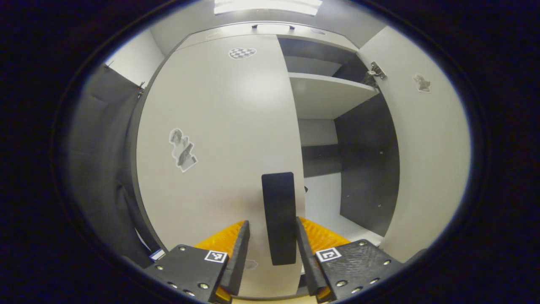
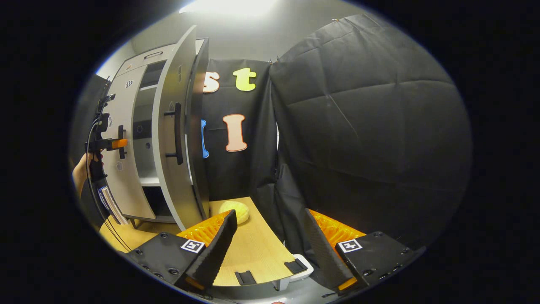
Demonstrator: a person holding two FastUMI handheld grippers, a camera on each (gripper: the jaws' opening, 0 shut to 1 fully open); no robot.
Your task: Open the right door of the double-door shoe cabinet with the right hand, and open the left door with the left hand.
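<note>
- The left gripper (image 1: pixel 272 240) has its two fingers spread just wider than the dark, flat bar handle (image 1: pixel 278 217) of the pale grey left cabinet door (image 1: pixel 219 143); the handle stands between them, and I can't tell if either finger presses on it yet.
- That left door looks closed or nearly so; to its right the cabinet's white shelves (image 1: pixel 325 95) show, and the pale right door (image 1: pixel 426 160) is swung out.
- To do this well, I'd close squarely on the handle's middle, then pull in an arc about the left hinge side.
- Seen from the right, the right door's outer edge (image 2: pixel 173 139) reaches over the light wooden tabletop (image 2: pixel 253 249), near a round yellowish object (image 2: pixel 236 211).
- The right gripper (image 2: pixel 270 240) hangs wide open on nothing, well apart from the cabinet, facing black cloth.
</note>
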